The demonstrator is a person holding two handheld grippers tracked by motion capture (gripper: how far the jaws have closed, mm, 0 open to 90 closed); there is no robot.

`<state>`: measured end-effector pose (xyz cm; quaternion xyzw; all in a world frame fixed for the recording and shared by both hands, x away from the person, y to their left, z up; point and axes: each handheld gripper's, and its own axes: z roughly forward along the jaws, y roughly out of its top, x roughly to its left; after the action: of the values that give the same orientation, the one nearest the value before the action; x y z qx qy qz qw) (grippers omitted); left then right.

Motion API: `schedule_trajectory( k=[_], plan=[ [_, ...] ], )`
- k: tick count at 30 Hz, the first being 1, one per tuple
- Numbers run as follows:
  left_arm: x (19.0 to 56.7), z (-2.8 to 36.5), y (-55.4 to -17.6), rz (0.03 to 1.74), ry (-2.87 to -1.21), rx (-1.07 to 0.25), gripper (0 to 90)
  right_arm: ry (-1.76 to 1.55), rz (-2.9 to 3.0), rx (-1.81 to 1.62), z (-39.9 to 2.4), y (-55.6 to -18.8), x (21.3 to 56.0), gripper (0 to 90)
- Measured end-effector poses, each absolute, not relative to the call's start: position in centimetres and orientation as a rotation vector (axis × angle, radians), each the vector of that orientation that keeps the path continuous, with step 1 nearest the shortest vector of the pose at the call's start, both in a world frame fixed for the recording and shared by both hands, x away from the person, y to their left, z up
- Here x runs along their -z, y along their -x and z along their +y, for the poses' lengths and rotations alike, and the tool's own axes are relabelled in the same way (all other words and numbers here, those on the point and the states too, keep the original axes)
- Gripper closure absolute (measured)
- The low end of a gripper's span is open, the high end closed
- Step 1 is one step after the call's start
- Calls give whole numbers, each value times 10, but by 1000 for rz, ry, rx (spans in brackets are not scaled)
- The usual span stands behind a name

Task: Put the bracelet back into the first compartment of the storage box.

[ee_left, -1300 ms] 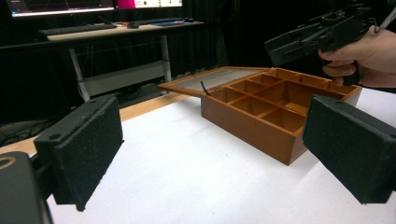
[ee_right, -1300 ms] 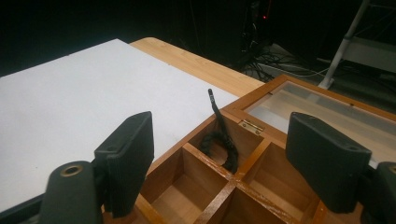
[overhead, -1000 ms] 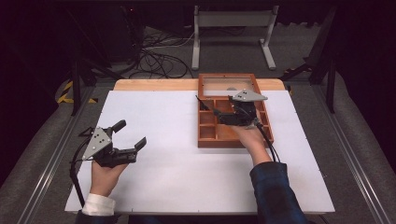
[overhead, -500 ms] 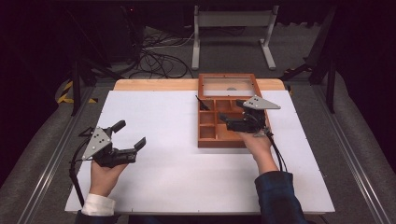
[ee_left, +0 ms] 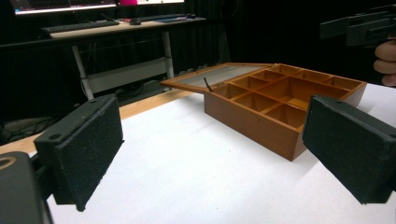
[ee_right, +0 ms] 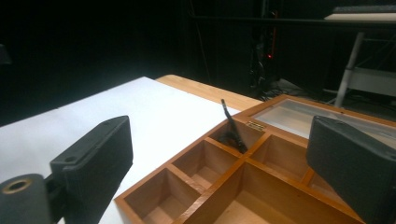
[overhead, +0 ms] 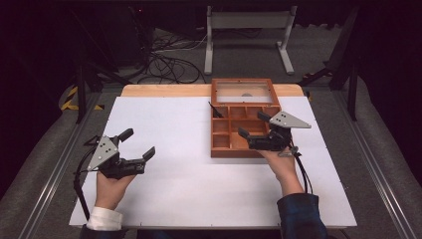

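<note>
While the white rectangular surface (overhead: 174, 189) carries just one thing, a brown wooden compartment box (overhead: 234, 139) right of centre toward the far edge, both grippers sit near the person's side. Box lid (overhead: 245, 92), wood frame with a clear panel, is laid open flat behind the tray, overhanging the surface's bare wooden far strip (overhead: 164, 90). A thin black stick-like item (ee_right: 232, 126) leans upright in the far-left compartment; can't tell what it is. Other compartments that show look bare. Small brass plate (ee_right: 256, 125) on the lid frame, writing too small to read. Left gripper (overhead: 141, 144) rests low over the surface, well apart from the box, fingers (ee_left: 84, 149) spread wide, holding nothing. Right gripper (overhead: 254, 125) hovers above the box's near-right compartments, fingers (ee_right: 93, 158) wide apart too, nothing between them.
</note>
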<state>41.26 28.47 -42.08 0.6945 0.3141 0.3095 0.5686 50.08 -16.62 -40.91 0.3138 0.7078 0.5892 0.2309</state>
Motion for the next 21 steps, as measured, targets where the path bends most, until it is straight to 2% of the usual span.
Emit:
schedule_trajectory(
  k=[21],
  plan=[
    [422,284,-413,740,-1636,-729,58,-845,1920,-1627,-192,-470,426,63]
  ],
)
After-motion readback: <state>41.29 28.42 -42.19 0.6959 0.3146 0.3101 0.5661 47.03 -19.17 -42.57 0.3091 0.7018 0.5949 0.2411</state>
